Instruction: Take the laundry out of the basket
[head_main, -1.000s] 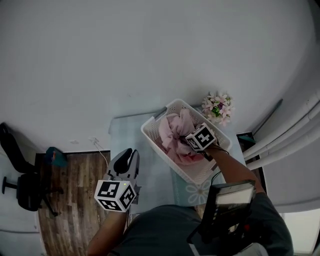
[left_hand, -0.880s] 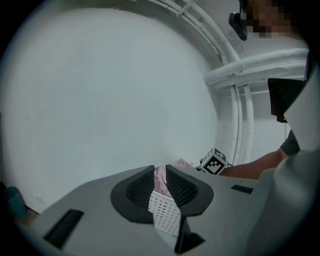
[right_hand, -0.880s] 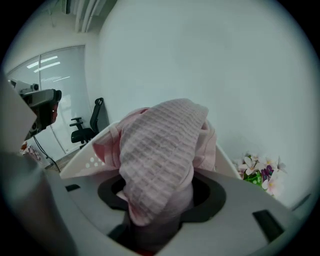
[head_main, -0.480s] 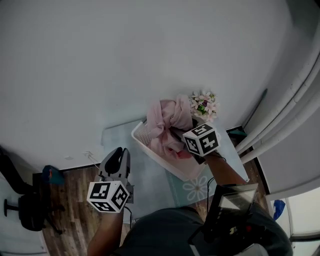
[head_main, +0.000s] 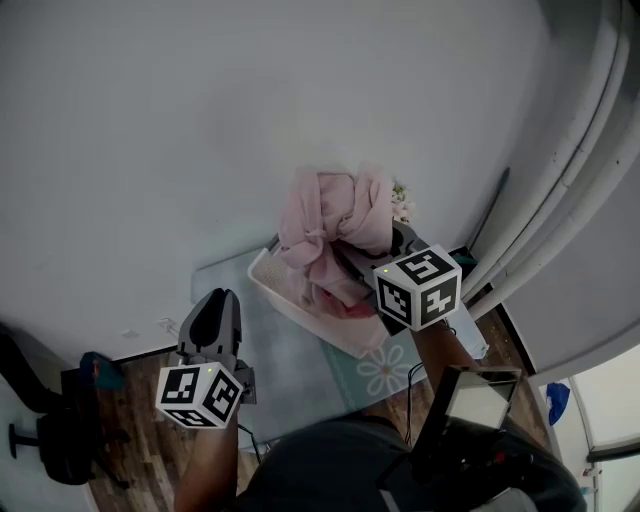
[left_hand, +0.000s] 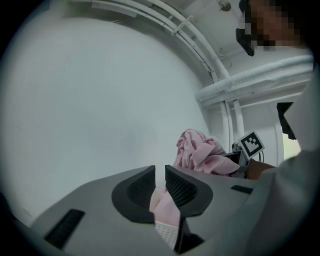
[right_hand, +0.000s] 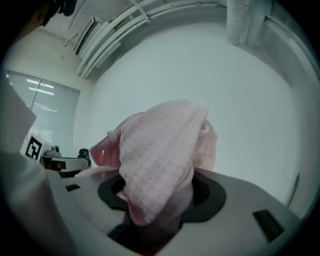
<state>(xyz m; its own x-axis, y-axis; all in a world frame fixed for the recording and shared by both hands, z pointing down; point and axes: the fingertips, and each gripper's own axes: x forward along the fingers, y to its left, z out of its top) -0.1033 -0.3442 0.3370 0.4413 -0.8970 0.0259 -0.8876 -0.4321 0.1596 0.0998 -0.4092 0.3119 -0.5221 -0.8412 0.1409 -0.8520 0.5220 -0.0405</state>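
Observation:
A bundle of pink laundry hangs above the white mesh basket, lifted clear of its rim, with more pink cloth left inside. My right gripper is shut on the bundle. In the right gripper view the pink cloth drapes over the right gripper and hides its pads. My left gripper hovers to the left of the basket, apart from it. In the left gripper view, the left gripper has its jaws almost together with nothing between them, and the lifted laundry shows beyond.
The basket stands on a pale blue table against a white wall. Pink flowers sit just behind the basket. White pipes run along the right. Wooden floor and an office chair lie at the lower left.
My right gripper has risen with the pink laundry, from down in the basket to well above it. The left gripper has stayed beside the basket.

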